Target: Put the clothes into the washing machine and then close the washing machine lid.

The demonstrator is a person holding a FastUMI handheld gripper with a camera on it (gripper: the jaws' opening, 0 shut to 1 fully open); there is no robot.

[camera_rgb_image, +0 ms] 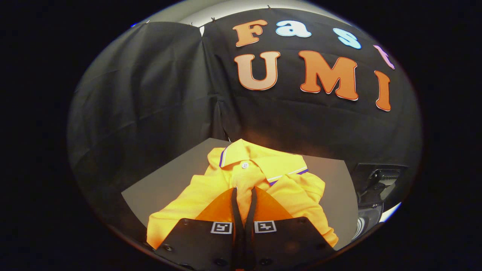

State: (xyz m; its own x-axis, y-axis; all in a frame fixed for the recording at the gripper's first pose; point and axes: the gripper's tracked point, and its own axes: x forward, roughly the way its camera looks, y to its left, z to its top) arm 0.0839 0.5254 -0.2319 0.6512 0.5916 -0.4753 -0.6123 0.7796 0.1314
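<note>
Currently the gripper [244, 195] is sitting nearest the camera, its two fingers [235, 210] drawn almost together with a narrow fold of cloth showing between them. In my judgement both fingers are pinching that fold, just below the collar, so the grasp is made.

Just ahead of and around the fingers, a bright yellow-orange polo shirt of knit fabric, with a white and purple striped collar and a small white button [263, 169], is lying bunched on a flat grey table top [165, 177]. The collar is facing away from the gripper, beyond the fingertips. Most of the cloth is resting on the table, so the garment is not yet being carried clear.

Beyond the shirt and off to the right, past the table's edge, a dark machine body with a pale rounded rim [372, 203] is partly showing. I am taking it for the washing machine, though too little is visible to be sure. Whether its lid is standing open, and whether anything is lying inside it, cannot be told.

Judging progress: the task is at its opening stage. The shirt is gripped but is waiting to be lifted, carried to the machine and dropped in. The lid closing is also outstanding.
</note>
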